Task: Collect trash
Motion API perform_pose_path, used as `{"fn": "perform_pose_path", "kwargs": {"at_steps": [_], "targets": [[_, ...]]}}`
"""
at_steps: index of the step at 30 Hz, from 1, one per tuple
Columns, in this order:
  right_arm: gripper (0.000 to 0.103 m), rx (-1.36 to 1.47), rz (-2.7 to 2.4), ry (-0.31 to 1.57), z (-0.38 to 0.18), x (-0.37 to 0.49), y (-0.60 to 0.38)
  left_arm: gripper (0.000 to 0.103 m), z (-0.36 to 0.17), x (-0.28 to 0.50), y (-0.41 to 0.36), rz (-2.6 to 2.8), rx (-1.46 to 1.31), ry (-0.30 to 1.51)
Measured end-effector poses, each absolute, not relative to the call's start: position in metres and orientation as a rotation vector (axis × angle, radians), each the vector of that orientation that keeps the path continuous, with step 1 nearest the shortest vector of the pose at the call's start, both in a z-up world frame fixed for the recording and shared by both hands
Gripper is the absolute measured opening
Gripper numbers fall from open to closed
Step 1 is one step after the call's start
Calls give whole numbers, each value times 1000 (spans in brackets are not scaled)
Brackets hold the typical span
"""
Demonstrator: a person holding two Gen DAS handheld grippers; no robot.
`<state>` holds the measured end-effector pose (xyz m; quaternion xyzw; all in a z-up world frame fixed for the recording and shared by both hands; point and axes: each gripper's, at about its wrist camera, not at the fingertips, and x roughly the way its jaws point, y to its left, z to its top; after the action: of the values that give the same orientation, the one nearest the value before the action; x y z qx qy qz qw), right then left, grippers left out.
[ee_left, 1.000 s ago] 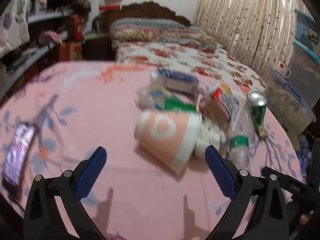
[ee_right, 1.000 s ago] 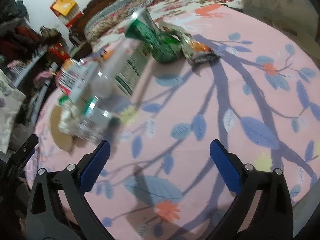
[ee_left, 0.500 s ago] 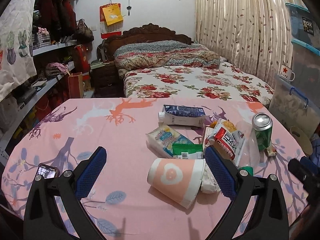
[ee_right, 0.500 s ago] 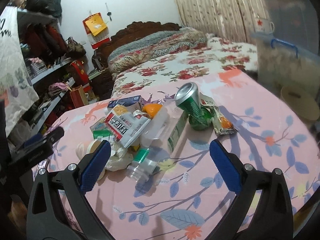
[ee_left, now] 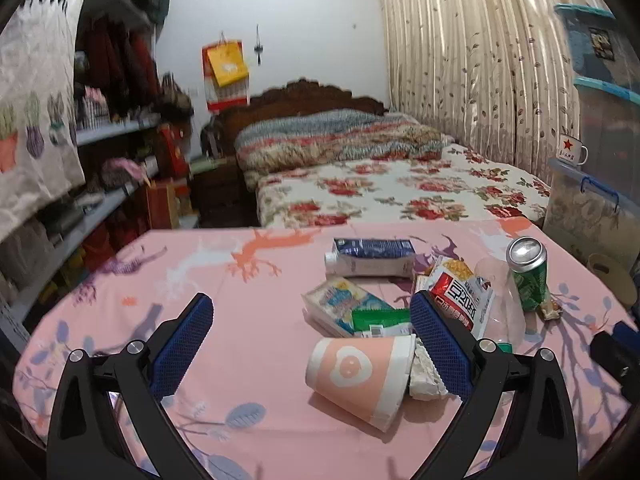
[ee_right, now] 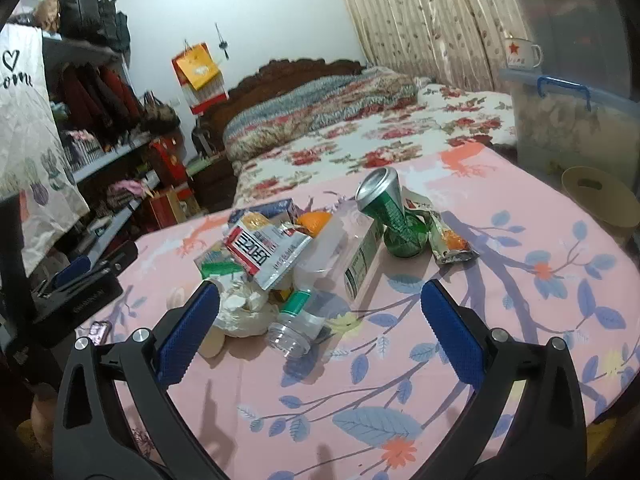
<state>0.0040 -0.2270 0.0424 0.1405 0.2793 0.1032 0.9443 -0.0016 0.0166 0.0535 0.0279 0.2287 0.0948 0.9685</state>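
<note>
Both my claws hang above the table, spread wide, nothing pinched. Left gripper has the tipped pink cup just ahead between its fingers, probably lined up for first pick. Right gripper faces the clear bottle and crumpled tissue. The trash sits piled ahead; green can stands farther right. No bin visible. The wrappers overlap and the cup's mouth is hidden.

Dim indoor light, soft shadows on the tablecloth, shelves at nine o'clock slightly blurred, fisheye bending, black corners.
</note>
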Motion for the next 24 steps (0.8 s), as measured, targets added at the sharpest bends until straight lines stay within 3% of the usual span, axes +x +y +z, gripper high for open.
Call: {"fn": "perform_pose_path", "kwargs": {"at_steps": [7, 24], "targets": [[100, 282, 256, 541, 70, 24, -252, 94, 56, -11, 4, 171, 103, 400], [100, 303, 331, 578, 60, 28, -251, 94, 55, -13, 4, 132, 90, 397]]}}
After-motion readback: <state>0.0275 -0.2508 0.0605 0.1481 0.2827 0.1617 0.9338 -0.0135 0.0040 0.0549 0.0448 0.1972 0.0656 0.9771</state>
